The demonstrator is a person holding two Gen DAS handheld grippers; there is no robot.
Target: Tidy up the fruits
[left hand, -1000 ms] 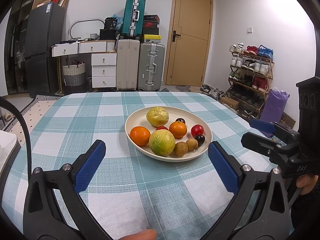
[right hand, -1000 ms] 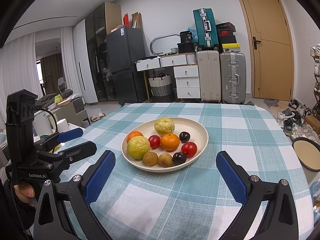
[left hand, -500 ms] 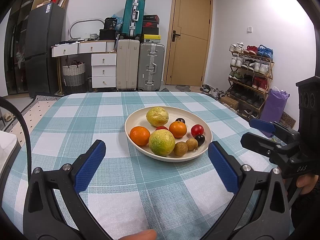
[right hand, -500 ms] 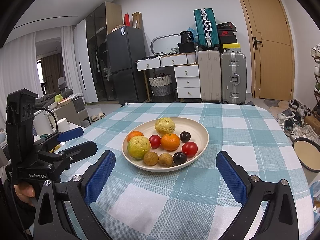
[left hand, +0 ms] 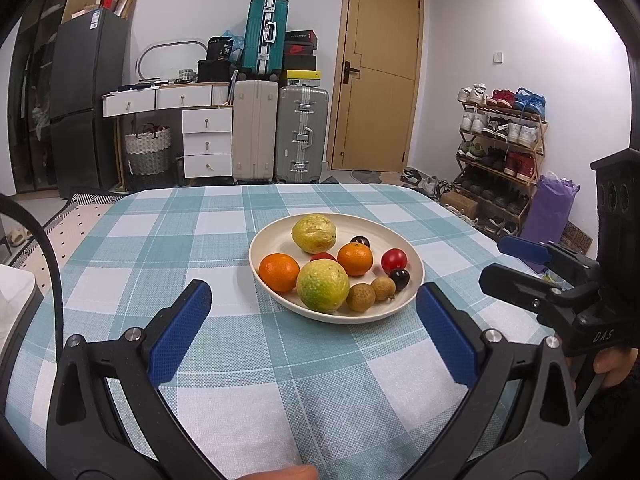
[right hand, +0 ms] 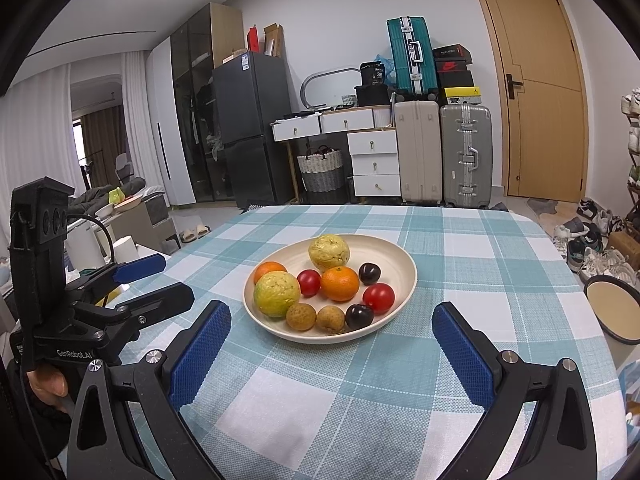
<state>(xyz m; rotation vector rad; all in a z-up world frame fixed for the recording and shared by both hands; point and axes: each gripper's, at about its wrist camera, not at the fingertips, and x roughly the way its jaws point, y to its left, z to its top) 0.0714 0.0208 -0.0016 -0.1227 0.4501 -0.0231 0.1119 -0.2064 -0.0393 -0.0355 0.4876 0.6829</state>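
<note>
A cream plate [left hand: 276, 236] [right hand: 400, 256] sits mid-table and holds several fruits: two yellow-green citrus [left hand: 322, 286] [right hand: 276, 294], two oranges [left hand: 279, 272] [right hand: 339, 283], two red tomatoes [left hand: 394, 260] [right hand: 378, 298], two dark plums [right hand: 359, 316] and two brown longans [left hand: 360, 297] [right hand: 301, 316]. My left gripper [left hand: 314, 312] is open and empty, just short of the plate's near rim. My right gripper [right hand: 330, 332] is open and empty, also short of the plate. Each gripper shows at the edge of the other's view.
The table carries a teal and white checked cloth [left hand: 160, 248]. A second round dish [right hand: 612, 308] sits at the table's right edge in the right wrist view. Suitcases, drawers, a fridge and a shoe rack stand behind the table.
</note>
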